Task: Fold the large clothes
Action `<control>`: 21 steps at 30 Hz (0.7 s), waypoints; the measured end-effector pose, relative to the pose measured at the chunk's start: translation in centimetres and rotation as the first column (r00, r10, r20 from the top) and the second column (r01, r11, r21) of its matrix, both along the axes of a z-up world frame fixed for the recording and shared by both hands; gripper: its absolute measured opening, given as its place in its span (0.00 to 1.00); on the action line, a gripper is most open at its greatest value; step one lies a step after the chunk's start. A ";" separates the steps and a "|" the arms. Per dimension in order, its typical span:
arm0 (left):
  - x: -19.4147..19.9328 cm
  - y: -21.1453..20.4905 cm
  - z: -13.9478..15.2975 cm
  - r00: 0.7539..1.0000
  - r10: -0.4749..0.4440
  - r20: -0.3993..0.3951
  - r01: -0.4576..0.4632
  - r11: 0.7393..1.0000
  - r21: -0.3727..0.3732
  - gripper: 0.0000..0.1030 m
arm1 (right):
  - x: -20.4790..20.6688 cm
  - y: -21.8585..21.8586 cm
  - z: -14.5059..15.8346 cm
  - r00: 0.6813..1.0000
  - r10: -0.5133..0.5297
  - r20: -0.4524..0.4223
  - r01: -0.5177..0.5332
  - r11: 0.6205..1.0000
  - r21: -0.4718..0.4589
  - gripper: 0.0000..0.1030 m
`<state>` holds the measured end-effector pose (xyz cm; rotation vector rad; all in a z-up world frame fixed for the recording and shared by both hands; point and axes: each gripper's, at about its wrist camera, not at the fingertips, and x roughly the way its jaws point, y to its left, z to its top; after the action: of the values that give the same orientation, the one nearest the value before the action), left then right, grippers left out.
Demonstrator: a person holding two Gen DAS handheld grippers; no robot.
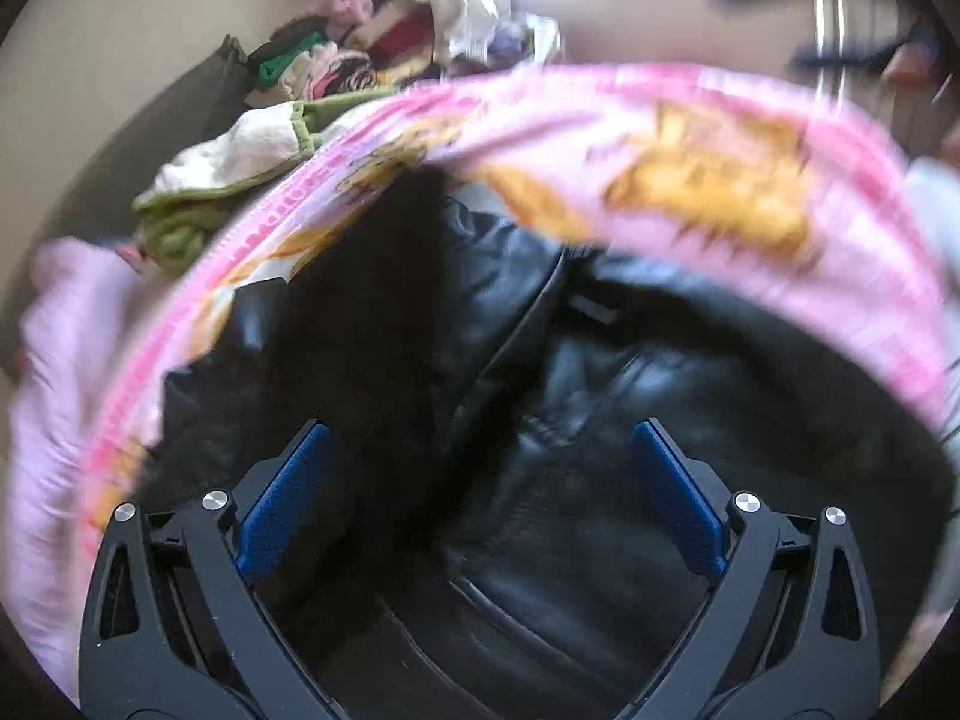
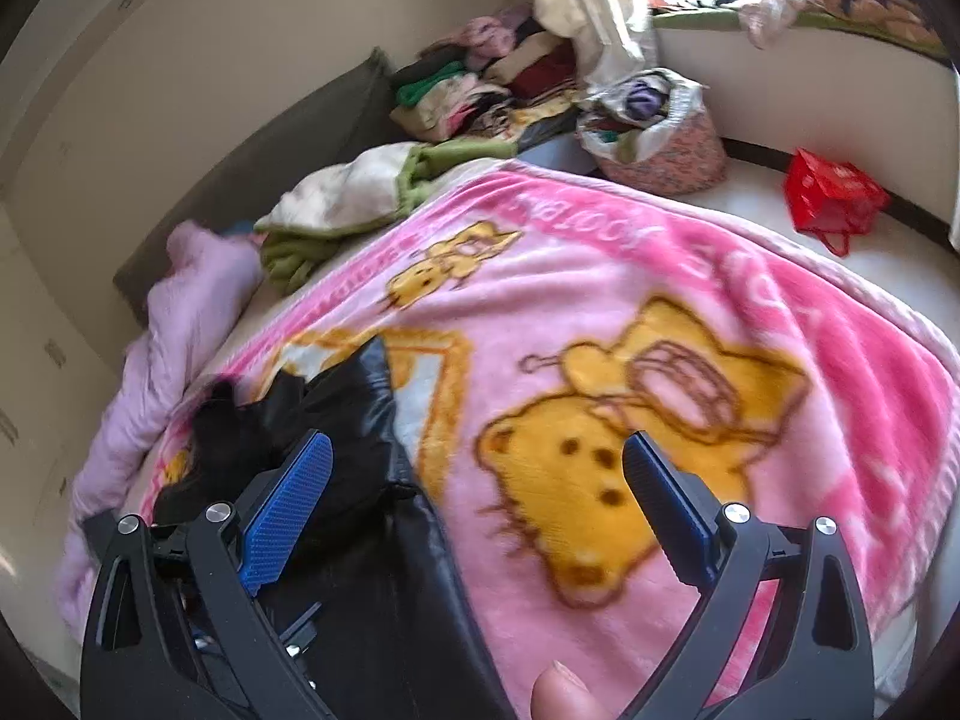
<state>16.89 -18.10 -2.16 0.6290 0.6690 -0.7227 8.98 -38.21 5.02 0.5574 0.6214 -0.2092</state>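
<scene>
The black jacket (image 1: 540,420) lies spread on the pink blanket (image 2: 600,312) that covers the bed. It fills the middle and lower part of the left wrist view, and in the right wrist view it shows only at the lower left, where its shiny edge runs down past the blue pad.

The left claw (image 1: 480,468) hangs over the jacket with its jaws wide apart and nothing between them. The right claw (image 2: 477,480) is likewise spread wide and empty, half over the jacket's edge and half over the bear print on the blanket.

The step in hand looks to be taking hold of the jacket for a first fold. To do it well, each claw should close on one layer of the jacket at its outer edge, near a shoulder or hem, and not catch the fleecy blanket beneath. The left view is blurred, so seams are hard to pick out there. Lifting both sides level should keep the stiff, glossy cloth from sliding or creasing crooked.
</scene>
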 end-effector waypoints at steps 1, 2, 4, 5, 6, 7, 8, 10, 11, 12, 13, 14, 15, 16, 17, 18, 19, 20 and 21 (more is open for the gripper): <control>0.0 1.2 1.1 1.000 -0.004 -0.016 0.003 0.998 -0.065 0.91 | 0.7 0.3 -0.1 1.000 0.028 -0.002 -0.028 0.999 0.017 0.94; 0.1 2.2 2.0 1.000 0.002 -0.029 -0.005 0.994 -0.114 0.91 | 1.7 0.8 -0.3 0.998 0.062 -0.006 -0.062 0.997 0.044 0.94; 0.8 4.0 3.5 0.997 0.025 -0.071 -0.038 0.982 -0.186 0.91 | 3.5 1.6 -0.8 0.993 0.110 -0.030 -0.108 0.991 0.073 0.94; 1.3 5.1 4.3 0.994 0.044 -0.097 -0.065 0.972 -0.225 0.91 | 4.6 2.2 -1.2 0.990 0.133 -0.047 -0.130 0.989 0.075 0.94; 2.2 6.7 5.1 0.989 0.080 -0.127 -0.113 0.954 -0.276 0.91 | 5.7 2.8 -1.5 0.986 0.151 -0.069 -0.146 0.987 0.072 0.94; 2.7 7.9 5.5 0.984 0.110 -0.143 -0.150 0.939 -0.308 0.91 | 6.4 3.3 -1.7 0.983 0.165 -0.084 -0.160 0.985 0.067 0.94; 3.6 9.1 5.8 0.977 0.144 -0.158 -0.191 0.922 -0.337 0.91 | 7.3 4.0 -2.0 0.977 0.190 -0.100 -0.185 0.981 0.064 0.94; 5.4 12.2 6.2 0.950 0.240 -0.199 -0.301 0.874 -0.382 0.91 | 9.0 5.3 -2.6 0.966 0.223 -0.134 -0.217 0.975 0.056 0.93; 6.1 13.5 6.2 0.935 0.283 -0.215 -0.348 0.851 -0.392 0.91 | 9.7 5.8 -2.8 0.962 0.237 -0.135 -0.231 0.971 0.056 0.88; 7.0 14.8 6.2 0.919 0.323 -0.228 -0.391 0.829 -0.399 0.91 | 10.4 6.3 -3.0 0.958 0.248 -0.141 -0.242 0.968 0.059 0.82; 7.7 16.2 6.1 0.900 0.373 -0.228 -0.436 0.806 -0.400 0.91 | 10.8 6.5 -3.2 0.956 0.252 -0.150 -0.245 0.967 0.061 0.81; 8.2 17.3 6.0 0.882 0.417 -0.220 -0.472 0.789 -0.394 0.91 | 11.6 6.7 -3.6 0.953 0.258 -0.161 -0.249 0.966 0.075 0.80; 8.7 18.2 5.8 0.865 0.452 -0.216 -0.501 0.775 -0.384 0.91 | 12.2 6.8 -4.0 0.950 0.262 -0.169 -0.250 0.964 0.093 0.80; 9.3 19.0 5.5 0.845 0.493 -0.207 -0.534 0.761 -0.368 0.91 | 13.0 6.8 -4.5 0.948 0.261 -0.183 -0.242 0.963 0.118 0.79; 9.7 19.8 5.3 0.829 0.521 -0.206 -0.559 0.747 -0.359 0.91 | 13.7 6.8 -5.0 0.946 0.264 -0.189 -0.239 0.960 0.147 0.79; 10.2 20.7 5.1 0.816 0.536 -0.218 -0.578 0.735 -0.355 0.91 | 14.2 6.7 -5.4 0.945 0.266 -0.193 -0.233 0.957 0.176 0.79; 10.6 21.7 4.7 0.800 0.549 -0.245 -0.600 0.716 -0.356 0.91 | 14.6 6.7 -5.7 0.943 0.266 -0.199 -0.227 0.953 0.198 0.79; 11.0 22.4 4.5 0.787 0.554 -0.272 -0.617 0.697 -0.365 0.91 | 15.3 6.7 -6.3 0.938 0.274 -0.211 -0.225 0.947 0.230 0.78; 11.2 23.1 4.4 0.779 0.553 -0.296 -0.628 0.683 -0.374 0.91 | 15.8 6.7 -6.8 0.936 0.270 -0.227 -0.213 0.945 0.249 0.69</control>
<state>28.05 5.02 2.25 -0.1076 0.7644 -0.2871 24.74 -31.51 -1.76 0.6666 0.9691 0.0239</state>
